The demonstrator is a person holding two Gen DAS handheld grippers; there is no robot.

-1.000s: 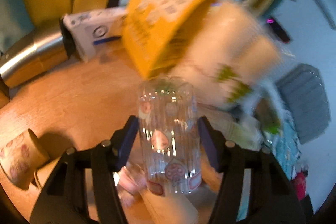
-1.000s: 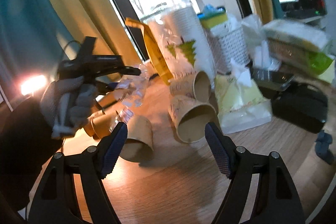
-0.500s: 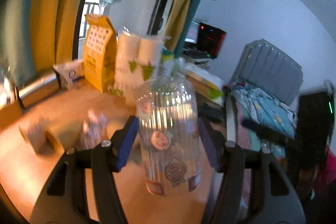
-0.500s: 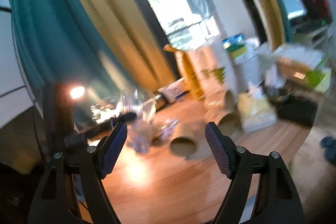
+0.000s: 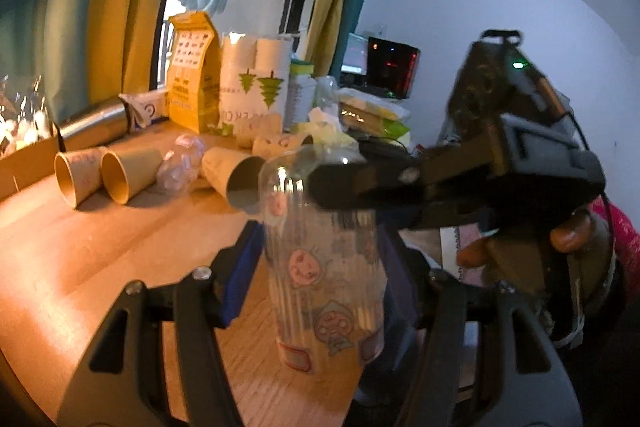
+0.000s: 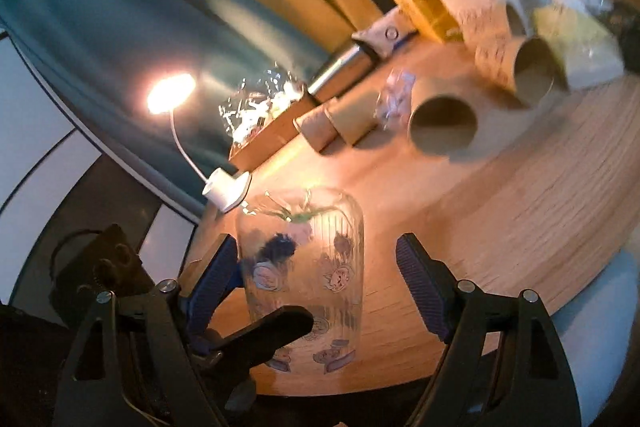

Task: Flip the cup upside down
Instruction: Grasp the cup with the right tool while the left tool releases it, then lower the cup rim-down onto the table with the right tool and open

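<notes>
Two grippers meet around one clear cup (image 5: 320, 267) over the near edge of the wooden table (image 5: 100, 247). The left gripper (image 5: 320, 259) has its blue pads (image 5: 240, 275) pressed to the cup's sides and holds it. The cup is ribbed, printed with small cartoon stickers, and its closed domed end points away from the camera while the banded end sits nearest the gripper body. In the right wrist view the cup (image 6: 304, 259) stands between the right gripper's (image 6: 316, 267) fingers; these are spread wide, the left pad (image 6: 216, 267) close beside the cup wall and the right pad (image 6: 420, 283) well apart from it. Whether that left pad touches the cup I cannot tell. A black finger of the left gripper crosses the cup's lower part in this view. In the left wrist view the right gripper (image 5: 500, 167) reaches in from the right, one dark finger lying across the cup's upper part, with a hand (image 5: 560, 239) on its handle.

Four paper cups (image 5: 120, 175) lie on their sides toward the far edge, open mouths facing the near side, with a crumpled clear wrapper (image 5: 180, 163) among them. Behind them stand a yellow bag (image 5: 192, 87) and a pack of paper rolls (image 5: 256, 87). A lit lamp (image 6: 170, 99) on a white base sits at the table's left edge.
</notes>
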